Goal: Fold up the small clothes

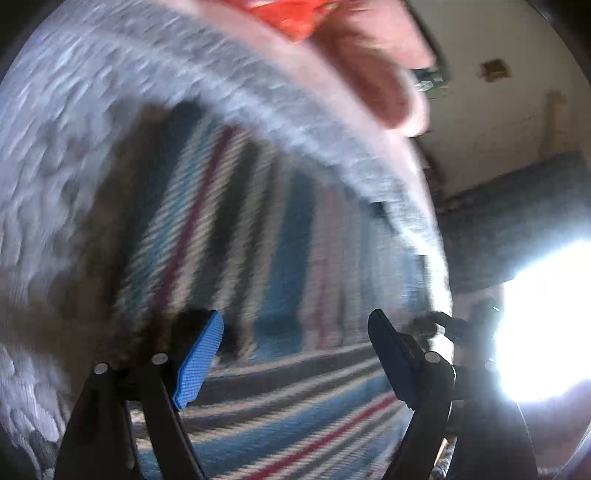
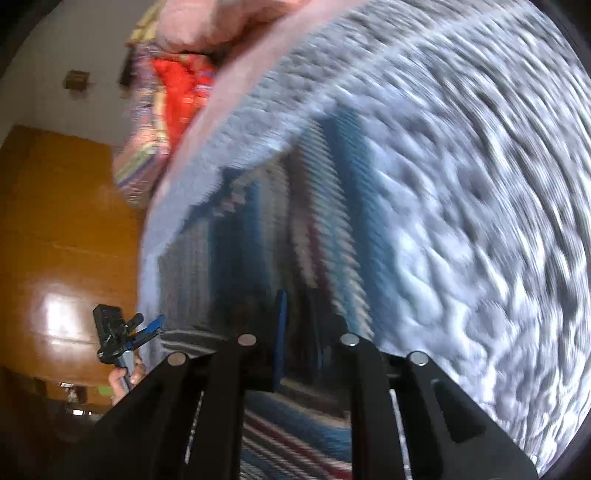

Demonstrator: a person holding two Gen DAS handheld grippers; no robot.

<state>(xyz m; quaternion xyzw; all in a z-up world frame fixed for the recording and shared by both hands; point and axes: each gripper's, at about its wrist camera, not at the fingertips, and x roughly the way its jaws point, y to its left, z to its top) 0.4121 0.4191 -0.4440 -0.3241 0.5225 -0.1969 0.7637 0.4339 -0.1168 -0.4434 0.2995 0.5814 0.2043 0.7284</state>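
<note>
The striped garment (image 1: 258, 229), banded in blue, white, grey and red, lies on a grey-white textured bedspread (image 1: 55, 177). Its near part (image 1: 295, 417) is turned so that its stripes run crosswise. My left gripper (image 1: 295, 354) hovers over that edge, open, with nothing between its blue pad (image 1: 199, 365) and black finger. In the right wrist view the garment (image 2: 325, 206) lies ahead. My right gripper (image 2: 299, 339) has its fingers close together, apparently pinching the striped cloth, though blur hides the contact. The left gripper (image 2: 147, 328) shows at the left, open, held by a hand (image 2: 120, 382).
A pinkish pillow (image 1: 388, 74) and something red-orange (image 1: 291, 14) lie beyond the garment. The bedspread (image 2: 480, 221) fills the right side. A brown wooden door or cupboard (image 2: 62, 240) stands to the left, and bright glare (image 1: 546, 325) at the right. Both views are motion-blurred.
</note>
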